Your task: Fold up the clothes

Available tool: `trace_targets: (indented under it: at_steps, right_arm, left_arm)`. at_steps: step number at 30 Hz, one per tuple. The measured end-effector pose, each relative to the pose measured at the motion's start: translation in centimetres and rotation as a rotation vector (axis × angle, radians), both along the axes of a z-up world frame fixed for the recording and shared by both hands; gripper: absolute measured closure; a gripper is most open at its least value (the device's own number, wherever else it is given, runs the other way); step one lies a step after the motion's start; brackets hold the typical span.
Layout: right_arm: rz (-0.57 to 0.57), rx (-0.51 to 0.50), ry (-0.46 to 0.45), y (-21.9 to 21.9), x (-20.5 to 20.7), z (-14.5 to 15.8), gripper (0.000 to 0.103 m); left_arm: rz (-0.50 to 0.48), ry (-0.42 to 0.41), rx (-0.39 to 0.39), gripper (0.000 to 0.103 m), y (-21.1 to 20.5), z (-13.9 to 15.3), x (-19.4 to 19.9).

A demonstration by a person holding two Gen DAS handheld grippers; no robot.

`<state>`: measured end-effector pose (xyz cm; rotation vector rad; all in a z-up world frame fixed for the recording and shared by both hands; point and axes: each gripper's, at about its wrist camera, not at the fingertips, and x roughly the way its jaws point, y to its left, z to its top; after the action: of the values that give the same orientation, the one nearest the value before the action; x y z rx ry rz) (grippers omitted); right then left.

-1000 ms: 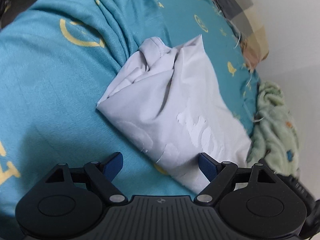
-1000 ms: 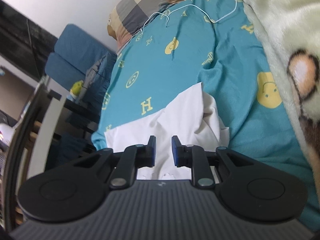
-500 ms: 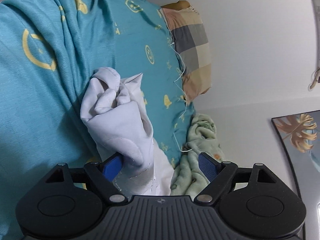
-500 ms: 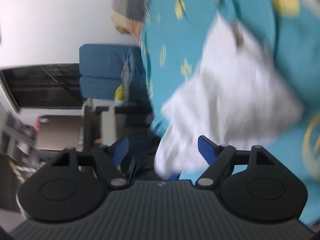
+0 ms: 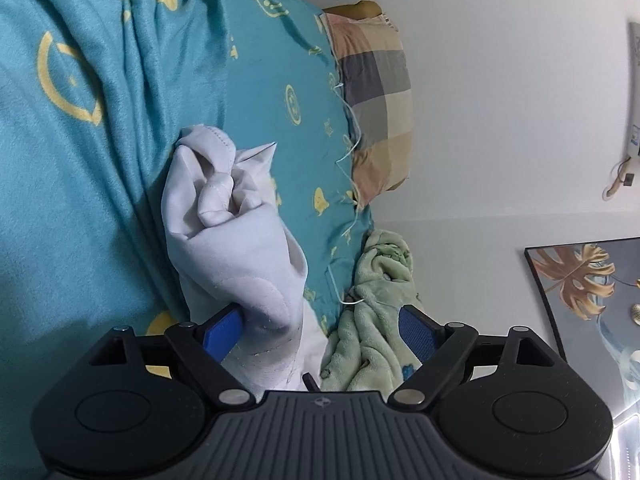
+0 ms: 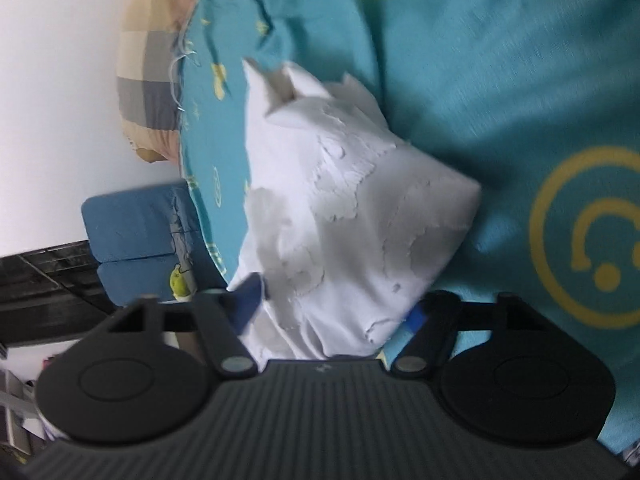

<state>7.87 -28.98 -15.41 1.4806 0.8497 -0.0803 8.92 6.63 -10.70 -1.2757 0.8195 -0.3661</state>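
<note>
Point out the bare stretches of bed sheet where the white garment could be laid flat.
Free: the teal sheet beyond the white garment, and the strip between garment and checked pillow. Crowded: the green blanket side, and the bed's edge by the blue chair.

No words or numbers can be read in either view. The teal bedsheet (image 5: 80,200) carries yellow smiley-face prints and small emblems that may be letters, too small to tell. The white garment (image 6: 352,216) bears a cracked, blurred print, illegible.
</note>
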Motion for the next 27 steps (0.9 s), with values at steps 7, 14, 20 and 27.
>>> trace_targets:
  at_steps: [7,14,20,27]
  right_arm:
    - [0.016,-0.064,-0.106,0.1,0.4,2.1,0.082]
    - [0.036,-0.088,-0.224,-0.3,1.4,3.8,0.085]
    - [0.033,-0.110,-0.265,-1.0,1.1,4.5,0.086]
    - [0.013,-0.114,-0.293,-1.5,-1.3,6.7,0.086]
  left_arm:
    - [-0.125,0.087,0.028,0.017,-3.7,-1.4,0.7]
    - [-0.092,0.112,0.013,0.024,-5.7,-2.7,3.6]
    - [0.040,0.115,-0.084,0.056,-4.8,-3.2,5.6]
    - [0.023,0.047,-0.092,0.078,-7.1,-0.1,7.1]
